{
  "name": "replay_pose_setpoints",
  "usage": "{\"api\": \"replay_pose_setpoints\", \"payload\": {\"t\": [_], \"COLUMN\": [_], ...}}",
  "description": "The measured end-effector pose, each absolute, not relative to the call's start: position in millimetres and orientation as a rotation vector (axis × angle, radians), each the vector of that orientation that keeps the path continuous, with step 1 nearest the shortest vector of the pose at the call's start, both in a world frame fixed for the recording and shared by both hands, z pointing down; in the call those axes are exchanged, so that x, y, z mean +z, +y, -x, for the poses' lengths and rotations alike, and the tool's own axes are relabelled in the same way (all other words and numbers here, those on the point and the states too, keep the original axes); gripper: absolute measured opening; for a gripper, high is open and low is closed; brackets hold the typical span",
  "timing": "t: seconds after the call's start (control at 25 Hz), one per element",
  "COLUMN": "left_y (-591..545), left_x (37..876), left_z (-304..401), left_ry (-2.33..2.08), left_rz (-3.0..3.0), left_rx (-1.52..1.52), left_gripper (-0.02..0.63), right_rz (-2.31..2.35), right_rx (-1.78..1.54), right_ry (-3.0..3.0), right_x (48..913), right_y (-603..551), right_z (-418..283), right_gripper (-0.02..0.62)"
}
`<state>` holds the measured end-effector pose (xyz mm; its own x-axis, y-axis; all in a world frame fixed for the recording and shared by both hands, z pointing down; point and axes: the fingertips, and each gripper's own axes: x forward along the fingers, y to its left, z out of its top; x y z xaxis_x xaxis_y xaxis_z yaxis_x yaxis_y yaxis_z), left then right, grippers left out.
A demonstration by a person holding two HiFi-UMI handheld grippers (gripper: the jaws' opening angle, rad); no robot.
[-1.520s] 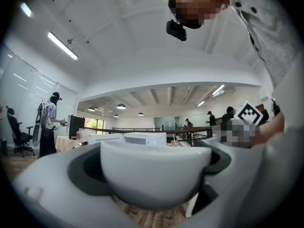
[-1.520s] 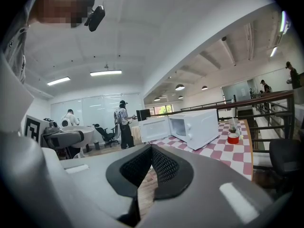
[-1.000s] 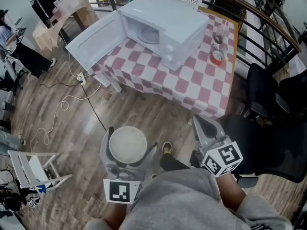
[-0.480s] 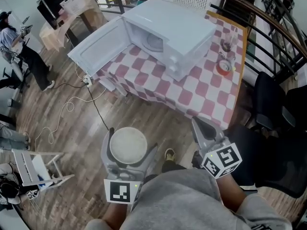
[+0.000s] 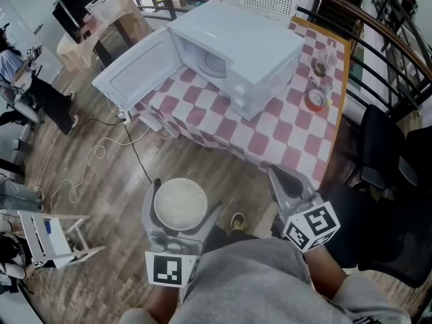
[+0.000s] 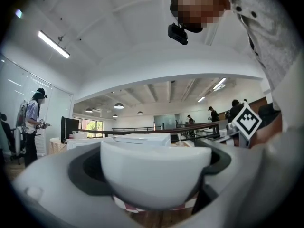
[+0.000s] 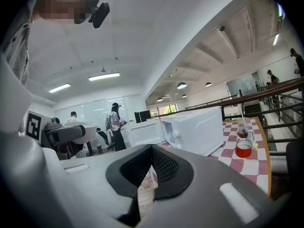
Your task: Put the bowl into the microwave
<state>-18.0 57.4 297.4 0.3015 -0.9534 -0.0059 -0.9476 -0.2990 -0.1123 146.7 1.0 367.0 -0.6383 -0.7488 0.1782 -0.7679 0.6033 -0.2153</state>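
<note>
Over the wooden floor (image 5: 101, 154), short of the red-and-white checked surface (image 5: 270, 123), the left gripper (image 5: 182, 200) clasps the round white bowl (image 5: 180, 204) by its sides and carries it upright, while the right gripper (image 5: 283, 181) has its jaws pressed together on nothing. I judge this to be the carrying step, since the boxy white microwave (image 5: 246, 36) stands well ahead with its door (image 5: 138, 63) swung wide. Next, the bowl needs to travel forward, kept level, past that door and onto the turntable (image 5: 212, 63).
</note>
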Motion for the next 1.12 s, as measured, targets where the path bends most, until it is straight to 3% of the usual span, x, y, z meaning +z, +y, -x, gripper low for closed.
{"api": "replay_pose_setpoints", "payload": {"t": [1.12], "left_y": [-9.9], "left_x": [302.7], "left_z": [60.9], "left_ry": [1.788], "left_rz": [2.489], "left_rx": [-0.065], "left_gripper": [0.540], "right_rz": [-1.304], "right_rx": [0.378], "right_ry": [-2.738], "right_x": [363.7], "right_y": [-54.6], "right_z": [-103.3], "right_gripper": [-0.002]}}
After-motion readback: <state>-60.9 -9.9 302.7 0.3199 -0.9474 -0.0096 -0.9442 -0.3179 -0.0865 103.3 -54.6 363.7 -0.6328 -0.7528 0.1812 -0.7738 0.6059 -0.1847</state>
